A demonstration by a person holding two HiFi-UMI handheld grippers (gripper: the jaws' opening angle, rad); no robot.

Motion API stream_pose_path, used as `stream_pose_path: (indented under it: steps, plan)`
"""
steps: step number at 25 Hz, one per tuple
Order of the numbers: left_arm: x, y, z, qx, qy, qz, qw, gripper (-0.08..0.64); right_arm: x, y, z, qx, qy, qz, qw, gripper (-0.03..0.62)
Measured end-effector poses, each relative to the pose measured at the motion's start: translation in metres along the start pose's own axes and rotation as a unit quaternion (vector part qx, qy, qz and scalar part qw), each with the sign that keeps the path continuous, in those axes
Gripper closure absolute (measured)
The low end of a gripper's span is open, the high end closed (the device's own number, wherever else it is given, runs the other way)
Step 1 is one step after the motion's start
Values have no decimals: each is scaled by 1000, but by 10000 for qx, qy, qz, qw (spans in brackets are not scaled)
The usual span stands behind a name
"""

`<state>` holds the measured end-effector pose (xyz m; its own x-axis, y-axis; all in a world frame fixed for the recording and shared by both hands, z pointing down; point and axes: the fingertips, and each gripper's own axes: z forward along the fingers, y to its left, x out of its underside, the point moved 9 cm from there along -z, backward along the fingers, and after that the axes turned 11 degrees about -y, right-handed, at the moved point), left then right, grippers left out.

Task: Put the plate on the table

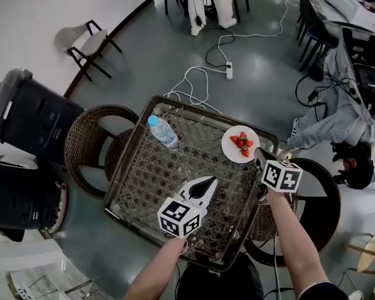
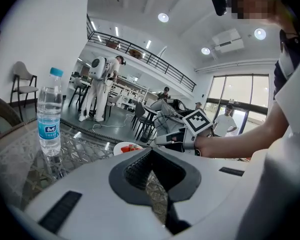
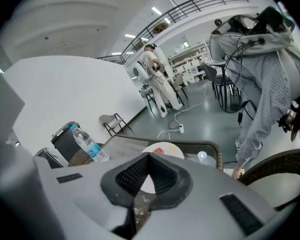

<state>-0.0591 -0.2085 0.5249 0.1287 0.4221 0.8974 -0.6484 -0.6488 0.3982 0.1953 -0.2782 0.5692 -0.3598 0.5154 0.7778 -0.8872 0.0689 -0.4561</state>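
A white plate point(image 1: 230, 149) with red strawberries point(image 1: 242, 142) rests on the far right part of the glass-topped wicker table point(image 1: 129, 161). My right gripper point(image 1: 258, 152) is shut, its tips just over the plate's near right rim. In the right gripper view the plate point(image 3: 166, 148) shows past the closed tips of the right gripper point(image 3: 149, 155) and partly through the gap behind them. My left gripper point(image 1: 211, 180) hovers shut and empty over the table's middle. From the left gripper point(image 2: 151, 151), the plate point(image 2: 126, 147) lies ahead, with the right gripper point(image 2: 166, 140) beside it.
A water bottle point(image 1: 161, 130) point(image 2: 50, 119) point(image 3: 89, 145) stands upright at the table's far left. Wicker chairs point(image 1: 87, 139) point(image 1: 315, 199) flank the table. Black bins point(image 1: 31, 114) stand to the left. A cable with a power strip point(image 1: 229, 72) lies on the floor beyond, near a standing person point(image 1: 209, 2).
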Motion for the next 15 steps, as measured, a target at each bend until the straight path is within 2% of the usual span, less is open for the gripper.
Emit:
stream_pose_path:
  steps: [8, 15]
  plan:
    - [-17, -17, -21, 133, -165, 91, 9997, 554, -15, 59, -55, -828, -748, -484, 9926, 588]
    - [-40, -35, -45, 242, -346, 326, 9986, 554, -22, 120, -101, -1702, -1397, -1054, 9697, 588]
